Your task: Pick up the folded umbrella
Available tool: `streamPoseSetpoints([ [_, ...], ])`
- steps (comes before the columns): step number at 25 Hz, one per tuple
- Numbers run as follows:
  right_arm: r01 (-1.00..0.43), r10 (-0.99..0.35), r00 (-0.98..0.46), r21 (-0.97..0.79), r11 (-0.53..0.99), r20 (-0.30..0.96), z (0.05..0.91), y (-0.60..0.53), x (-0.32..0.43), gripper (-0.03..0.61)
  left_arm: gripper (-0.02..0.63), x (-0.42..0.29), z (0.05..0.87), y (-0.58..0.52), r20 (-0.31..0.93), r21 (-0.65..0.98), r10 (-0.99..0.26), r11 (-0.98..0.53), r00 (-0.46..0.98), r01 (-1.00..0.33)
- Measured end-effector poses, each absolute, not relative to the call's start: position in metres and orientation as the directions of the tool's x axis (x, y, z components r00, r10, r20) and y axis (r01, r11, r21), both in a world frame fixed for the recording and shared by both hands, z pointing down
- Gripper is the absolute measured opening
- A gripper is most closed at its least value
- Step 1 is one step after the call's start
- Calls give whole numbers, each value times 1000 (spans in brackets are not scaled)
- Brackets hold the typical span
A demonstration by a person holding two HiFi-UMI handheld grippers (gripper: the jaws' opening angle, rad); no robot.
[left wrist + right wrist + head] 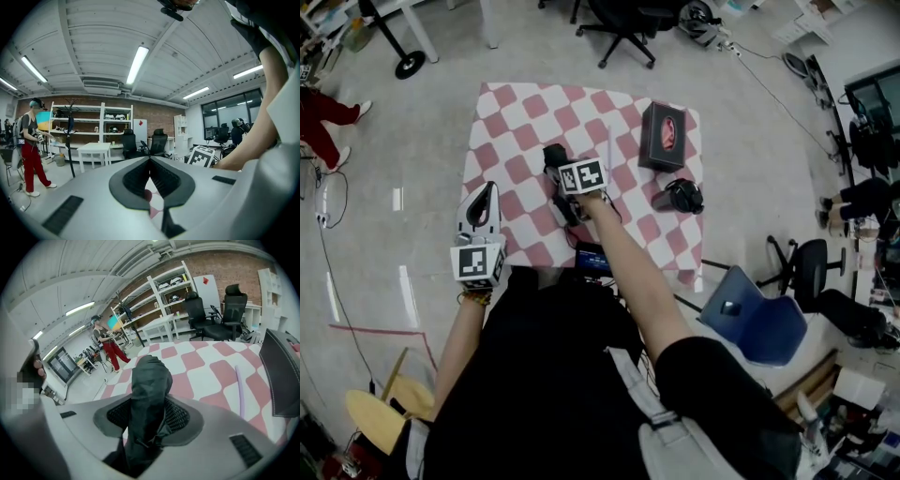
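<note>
Pink-and-white checked cloth (pixel 502 122) covers the table in the head view. Over its middle the right gripper (pixel 565 200) has the black folded umbrella (pixel 554 157), whose far end sticks out past the marker cube. Whether that end is clear of the cloth cannot be told from here. The left gripper (pixel 482 207) hangs off the cloth's near left edge, well apart from the umbrella. A black box (pixel 664 134) and a dark bundled thing (pixel 681 195) lie to the right.

In the left gripper view the left gripper (pixel 150 160) has its jaws together with nothing between them.

In the right gripper view the right gripper (pixel 149 416) is clamped on the folded umbrella (pixel 150 380), both pads pressing into its loose fabric sleeve. A lilac rod (pixel 240 390) lies just beside it on the cloth.

The likely trouble is slippage: the pads bite soft fabric rather than the hard core, so the sleeve may slide, or the overhanging end may sag and swing into the rod
</note>
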State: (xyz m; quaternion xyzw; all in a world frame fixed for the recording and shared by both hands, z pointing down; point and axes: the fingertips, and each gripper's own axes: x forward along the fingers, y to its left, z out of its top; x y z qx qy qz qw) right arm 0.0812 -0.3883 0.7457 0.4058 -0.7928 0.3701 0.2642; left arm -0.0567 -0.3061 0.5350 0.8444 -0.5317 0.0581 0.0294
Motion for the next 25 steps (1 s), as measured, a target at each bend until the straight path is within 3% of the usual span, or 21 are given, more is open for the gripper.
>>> streamPoseSetpoints([
  [13,-754,-563,-624,-608,251,542,713,-398,94,181,11,-46,529,-311,119,-21,-882,-462,457,-886],
  [25,-733,-622,-620,-637,239,479,681,-401,106,181,11,-37,521,-313,108,-18,-869,-488,484,-872],
])
